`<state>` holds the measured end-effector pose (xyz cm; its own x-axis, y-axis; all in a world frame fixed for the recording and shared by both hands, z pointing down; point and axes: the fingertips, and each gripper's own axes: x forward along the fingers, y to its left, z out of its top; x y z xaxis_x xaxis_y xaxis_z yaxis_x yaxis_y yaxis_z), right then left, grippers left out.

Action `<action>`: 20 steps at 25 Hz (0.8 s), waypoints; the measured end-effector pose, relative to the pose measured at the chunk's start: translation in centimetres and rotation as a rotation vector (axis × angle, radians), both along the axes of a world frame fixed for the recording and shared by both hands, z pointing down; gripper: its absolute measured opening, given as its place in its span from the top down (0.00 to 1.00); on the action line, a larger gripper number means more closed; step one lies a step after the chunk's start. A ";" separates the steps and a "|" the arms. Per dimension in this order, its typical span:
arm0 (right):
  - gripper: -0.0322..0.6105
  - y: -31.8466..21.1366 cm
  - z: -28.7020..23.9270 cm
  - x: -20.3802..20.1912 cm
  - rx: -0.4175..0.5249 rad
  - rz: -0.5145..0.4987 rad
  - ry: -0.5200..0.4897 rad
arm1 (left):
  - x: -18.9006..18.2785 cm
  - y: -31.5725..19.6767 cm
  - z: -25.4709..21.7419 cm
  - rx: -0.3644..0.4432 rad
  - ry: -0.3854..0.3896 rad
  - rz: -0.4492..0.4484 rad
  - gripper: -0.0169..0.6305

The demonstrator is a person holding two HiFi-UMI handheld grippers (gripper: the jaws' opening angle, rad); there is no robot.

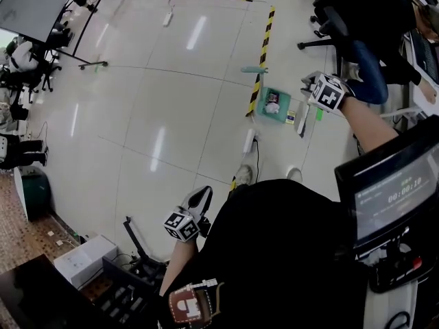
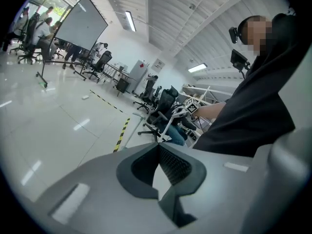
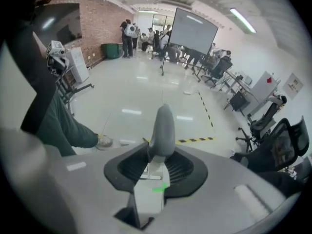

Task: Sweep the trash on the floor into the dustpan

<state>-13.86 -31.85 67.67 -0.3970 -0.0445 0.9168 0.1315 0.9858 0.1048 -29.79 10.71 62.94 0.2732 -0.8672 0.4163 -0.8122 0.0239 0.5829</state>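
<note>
A green dustpan [image 1: 273, 105] lies on the pale floor beside the yellow-black tape [image 1: 263, 44], with white crumpled trash [image 1: 272, 105] inside it and its handle [image 1: 254, 69] pointing away. My right gripper [image 1: 313, 89] is just right of the pan, shut on the broom handle [image 3: 162, 126], a grey grip over a white shaft. The broom [image 1: 302, 120] hangs down to the floor by the pan's right edge. My left gripper [image 1: 200, 199] is held close to my body, far from the pan, jaws together and holding nothing.
A white power strip [image 1: 249, 141] with a cable lies near my shoes [image 1: 243, 175]. A seated person on an office chair [image 1: 357, 46] is at the upper right. A dark tool case [image 1: 130, 279] and white box [image 1: 82, 259] are at the lower left.
</note>
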 end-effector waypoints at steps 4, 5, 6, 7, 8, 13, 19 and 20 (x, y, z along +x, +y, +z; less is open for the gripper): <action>0.80 -0.9 -2.3 -1.4 0.046 0.053 -0.128 | 0.4 -1.0 -0.1 0.013 -0.002 0.029 0.98; 0.79 -1.2 -2.7 -0.5 0.059 0.065 -0.135 | 0.7 -1.6 -0.2 0.024 -0.003 0.045 0.98; 0.79 -1.5 -3.0 0.8 0.070 0.077 -0.136 | 1.0 -2.4 -0.3 0.036 -0.003 0.062 0.98; 0.80 -1.7 -3.3 2.2 0.078 0.092 -0.131 | 1.3 -3.1 -0.5 0.046 -0.003 0.078 0.98; 0.79 -2.0 -3.5 3.8 0.083 0.110 -0.122 | 1.6 -3.8 -0.6 0.055 -0.001 0.095 0.98; 0.79 -2.1 -4.0 10.9 0.094 0.192 -0.099 | 4.0 -6.9 -0.5 0.077 0.013 0.175 0.98; 0.80 -0.9 -4.6 15.1 0.100 0.227 -0.073 | 5.1 -8.7 -0.8 0.101 0.009 0.227 0.98; 0.80 -0.5 -4.8 15.7 0.099 0.238 -0.068 | 5.0 -8.9 -1.0 0.107 0.009 0.231 0.98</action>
